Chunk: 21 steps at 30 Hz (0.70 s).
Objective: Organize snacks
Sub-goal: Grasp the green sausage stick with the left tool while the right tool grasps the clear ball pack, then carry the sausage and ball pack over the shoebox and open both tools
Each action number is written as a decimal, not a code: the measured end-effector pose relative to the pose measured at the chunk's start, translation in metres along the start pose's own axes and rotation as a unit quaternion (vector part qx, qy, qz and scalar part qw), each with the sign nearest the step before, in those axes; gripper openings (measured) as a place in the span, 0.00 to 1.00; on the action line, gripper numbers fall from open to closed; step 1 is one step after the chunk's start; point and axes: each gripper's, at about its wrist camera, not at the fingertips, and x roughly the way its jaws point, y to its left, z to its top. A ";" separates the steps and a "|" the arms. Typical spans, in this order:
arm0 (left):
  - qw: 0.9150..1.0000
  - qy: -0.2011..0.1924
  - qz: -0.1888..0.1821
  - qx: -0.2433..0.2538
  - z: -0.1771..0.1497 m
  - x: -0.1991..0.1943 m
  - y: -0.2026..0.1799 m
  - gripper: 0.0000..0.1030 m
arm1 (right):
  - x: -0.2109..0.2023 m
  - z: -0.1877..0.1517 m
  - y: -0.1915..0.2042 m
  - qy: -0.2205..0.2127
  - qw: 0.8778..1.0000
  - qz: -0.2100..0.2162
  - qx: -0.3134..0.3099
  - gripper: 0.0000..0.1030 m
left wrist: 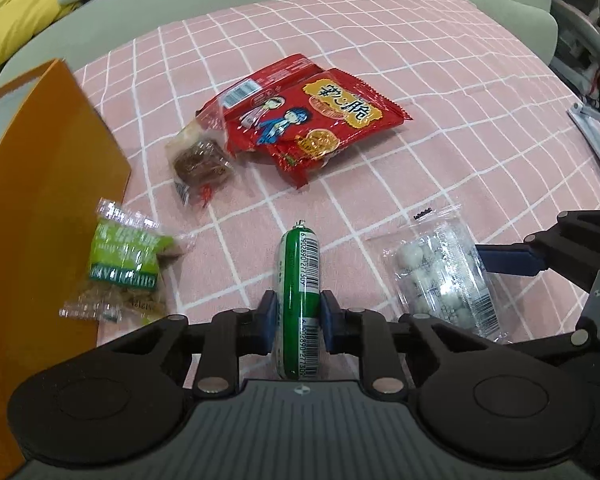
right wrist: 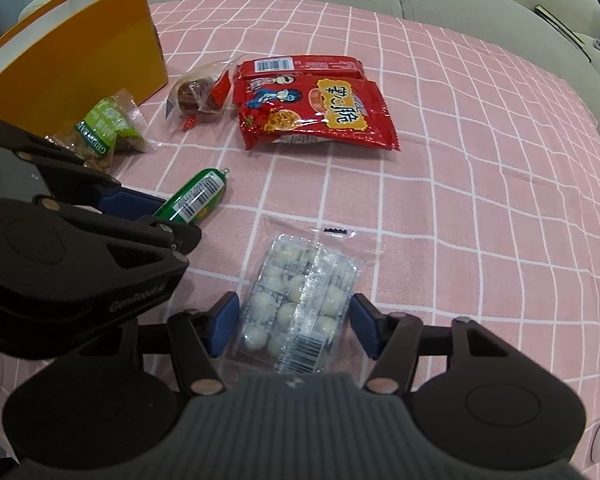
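Note:
My left gripper (left wrist: 298,307) is shut on a green sausage stick (left wrist: 299,280), which lies on the pink checked cloth (left wrist: 420,152); the stick also shows in the right wrist view (right wrist: 194,200). My right gripper (right wrist: 292,314) is open, its pads on either side of a clear pack of white balls (right wrist: 296,312), not pressing it. That pack also shows in the left wrist view (left wrist: 444,280). Two red snack bags (left wrist: 312,120) lie further out, overlapping, with a clear pack of brown snack (left wrist: 200,164) to their left. A green-labelled pack (left wrist: 124,264) leans against the orange box (left wrist: 40,200).
The orange box (right wrist: 72,56) stands at the left edge of the cloth. A grey-green sofa (left wrist: 180,0) with a yellow cushion (left wrist: 16,12) runs behind the cloth. A metal stand (left wrist: 596,136) sits at the far right.

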 end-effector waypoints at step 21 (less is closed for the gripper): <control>0.993 -0.059 -0.003 -0.100 -0.050 -0.100 0.035 0.24 | -0.068 -0.016 0.039 -0.042 0.996 0.060 -0.041 0.55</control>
